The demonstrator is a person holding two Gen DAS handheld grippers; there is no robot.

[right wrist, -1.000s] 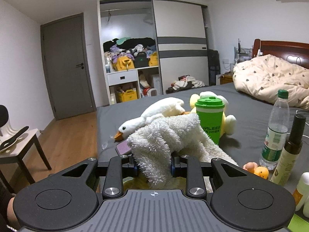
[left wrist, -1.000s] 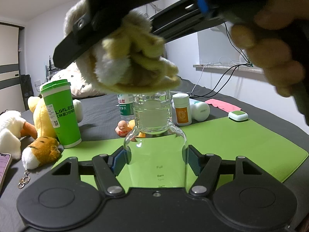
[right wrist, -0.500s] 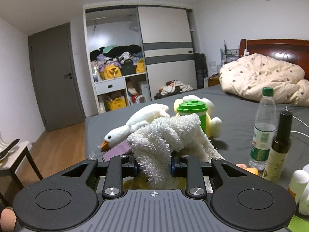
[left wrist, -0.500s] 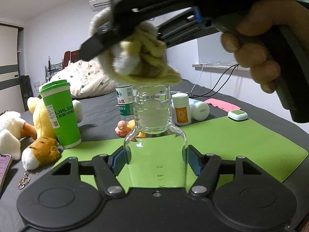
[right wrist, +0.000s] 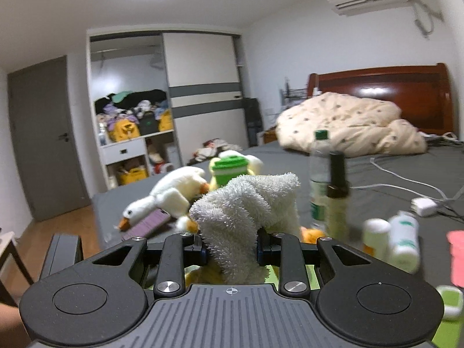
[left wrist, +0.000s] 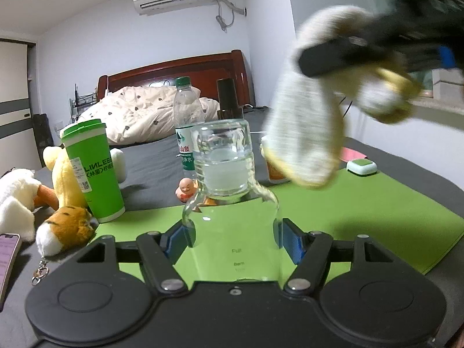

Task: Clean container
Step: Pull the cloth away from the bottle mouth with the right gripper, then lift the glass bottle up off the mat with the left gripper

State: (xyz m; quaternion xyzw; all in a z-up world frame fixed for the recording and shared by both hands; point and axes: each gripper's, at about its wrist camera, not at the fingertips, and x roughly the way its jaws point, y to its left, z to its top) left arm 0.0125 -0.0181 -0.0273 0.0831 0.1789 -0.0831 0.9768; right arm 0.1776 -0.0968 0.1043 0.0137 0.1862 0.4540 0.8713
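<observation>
The right gripper (left wrist: pixel 333 55) had swung off the mouth of the glass container (left wrist: pixel 232 203) and out to two o'clock, still clamped on the fluffy cloth (right wrist: pixel 246 217); the left gripper (left wrist: pixel 233 242) stayed clamped around the container, upright over the green mat (left wrist: pixel 362 217); only the right wrist view showed the wardrobe (right wrist: pixel 174 110); only the left showed the container's open neck.

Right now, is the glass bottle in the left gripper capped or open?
Open. The glass bottle stands upright between the left gripper fingers, its mouth bare, no cap visible.
</observation>
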